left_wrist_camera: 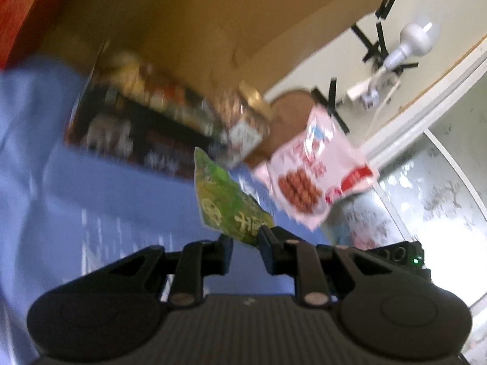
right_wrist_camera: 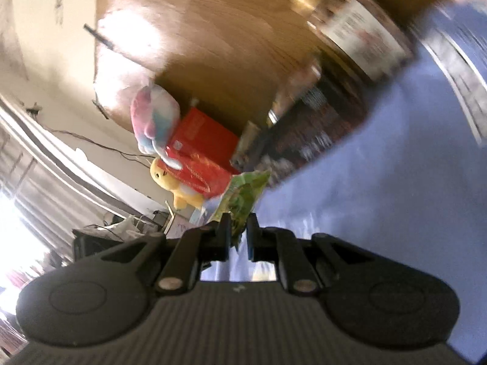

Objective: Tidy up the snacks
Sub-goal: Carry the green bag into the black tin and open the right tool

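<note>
The left tongs are clamped on the lower corner of a green snack packet. The packet stands up and away from the fingertips, its printed face turned to the camera and its far end tilted toward the left of the view. Just beyond and to the right of that packet, a pink-and-white snack bag with a picture of round brown pieces hangs in the air above a blue cloth; what carries it cannot be told from this view. Farther ahead and to the left of the left tongs lies a dark snack box, blurred, with a brown cardboard box rising behind it.

The right tongs are drawn narrow and pinch a green snack wrapper, which sticks up from between the two fingers and leans slightly right. Whether this is the same packet that the other tongs grip cannot be told. Beyond the right tongs and to the left sit a red box, a yellow plush toy and a pink-and-blue plush toy. To the right ahead lie dark, smeared snack packages on the blue cloth. Both views are motion-blurred.
</note>
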`<action>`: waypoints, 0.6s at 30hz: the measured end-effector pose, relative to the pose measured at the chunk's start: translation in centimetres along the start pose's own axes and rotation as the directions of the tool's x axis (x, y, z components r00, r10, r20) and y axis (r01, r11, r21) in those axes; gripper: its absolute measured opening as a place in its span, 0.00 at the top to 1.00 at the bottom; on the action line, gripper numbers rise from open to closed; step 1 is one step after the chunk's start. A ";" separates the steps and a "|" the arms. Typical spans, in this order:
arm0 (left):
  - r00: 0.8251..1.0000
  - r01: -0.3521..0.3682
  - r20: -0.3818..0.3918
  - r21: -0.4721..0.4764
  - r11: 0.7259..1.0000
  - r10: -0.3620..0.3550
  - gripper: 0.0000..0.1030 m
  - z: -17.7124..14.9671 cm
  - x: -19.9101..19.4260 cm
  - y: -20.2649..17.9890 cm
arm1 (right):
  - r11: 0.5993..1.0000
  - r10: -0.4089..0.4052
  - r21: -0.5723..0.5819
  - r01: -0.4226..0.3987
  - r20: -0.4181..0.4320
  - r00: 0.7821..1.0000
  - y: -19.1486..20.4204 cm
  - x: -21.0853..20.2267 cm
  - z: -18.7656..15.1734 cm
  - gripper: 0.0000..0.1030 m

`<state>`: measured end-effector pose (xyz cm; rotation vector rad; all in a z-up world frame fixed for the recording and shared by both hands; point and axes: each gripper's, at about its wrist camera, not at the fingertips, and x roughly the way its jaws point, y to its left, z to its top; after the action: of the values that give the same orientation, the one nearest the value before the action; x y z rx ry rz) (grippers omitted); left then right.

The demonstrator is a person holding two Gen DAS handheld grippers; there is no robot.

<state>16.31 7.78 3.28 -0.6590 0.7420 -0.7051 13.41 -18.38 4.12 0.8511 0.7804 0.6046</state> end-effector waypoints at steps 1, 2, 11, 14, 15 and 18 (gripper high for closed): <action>1.000 -0.008 0.015 0.014 1.000 0.008 0.81 1.0 0.2 -0.1 | 1.000 -0.004 -0.020 0.004 0.006 1.000 0.3 0.6 0.8 0.87; 0.999 -0.019 0.033 0.030 0.999 0.018 0.81 2.2 0.4 -0.1 | 0.999 -0.006 -0.040 0.006 0.013 1.000 0.5 1.3 1.8 0.87; 0.975 -0.199 0.119 0.082 0.977 0.189 0.77 9.5 3.5 2.8 | 0.966 -0.084 -0.245 0.087 0.019 0.996 1.9 10.0 8.1 0.87; 0.953 -0.291 0.127 0.111 0.950 0.277 0.71 10.1 4.5 3.3 | 0.937 -0.131 -0.323 0.131 0.024 0.991 1.7 12.3 8.3 0.86; 0.941 -0.327 0.134 0.124 0.937 0.311 0.69 10.2 4.7 3.4 | 0.930 -0.142 -0.340 0.141 0.022 0.990 1.6 13.0 8.2 0.86; 0.907 -0.412 0.167 0.166 0.896 0.386 0.55 9.9 5.0 3.3 | 0.879 -0.206 -0.430 0.207 0.050 0.977 1.9 14.4 7.5 0.76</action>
<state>27.73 8.69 4.64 -0.3481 0.6497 -0.3447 27.47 -9.99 3.79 0.3509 0.6866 0.5566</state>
